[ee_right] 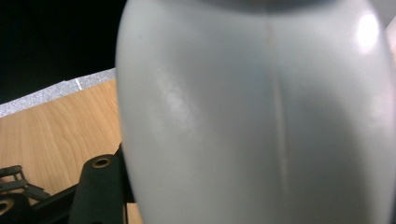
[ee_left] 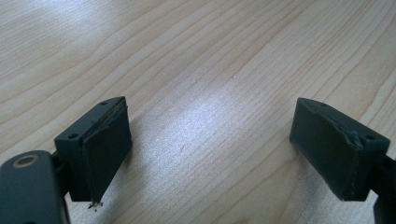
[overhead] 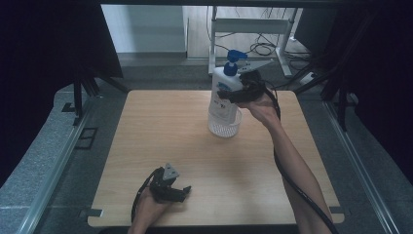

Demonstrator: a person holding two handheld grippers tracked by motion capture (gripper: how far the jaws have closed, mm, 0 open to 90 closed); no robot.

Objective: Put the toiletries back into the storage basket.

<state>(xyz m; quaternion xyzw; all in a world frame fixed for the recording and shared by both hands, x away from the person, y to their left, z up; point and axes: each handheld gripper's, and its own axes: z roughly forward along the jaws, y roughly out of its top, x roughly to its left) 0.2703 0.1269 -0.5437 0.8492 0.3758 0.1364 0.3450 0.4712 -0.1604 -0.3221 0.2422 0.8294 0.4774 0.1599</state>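
Left claw: resting low at the near edge of the surface, jaws standing wide apart with bare wood grain between them; holding nothing.

Right claw: reaching across the far side, jaws closing around the body of the pump bottle at about mid height; in the right gripper view the white wall is pressing right up against the camera.

Pump bottle: standing upright, base sitting inside a small clear cup near the far edge, blue pump head on top.

Handling, judged: smooth glossy plastic, likely slippery; wall probably giving a little under squeeze; weight depending on fill, which I cannot tell.

Grip point, judged: the broad mid body is working best; the pump head is likely too narrow and springy.

Risk, judged: the cup may be lifting along with the base.
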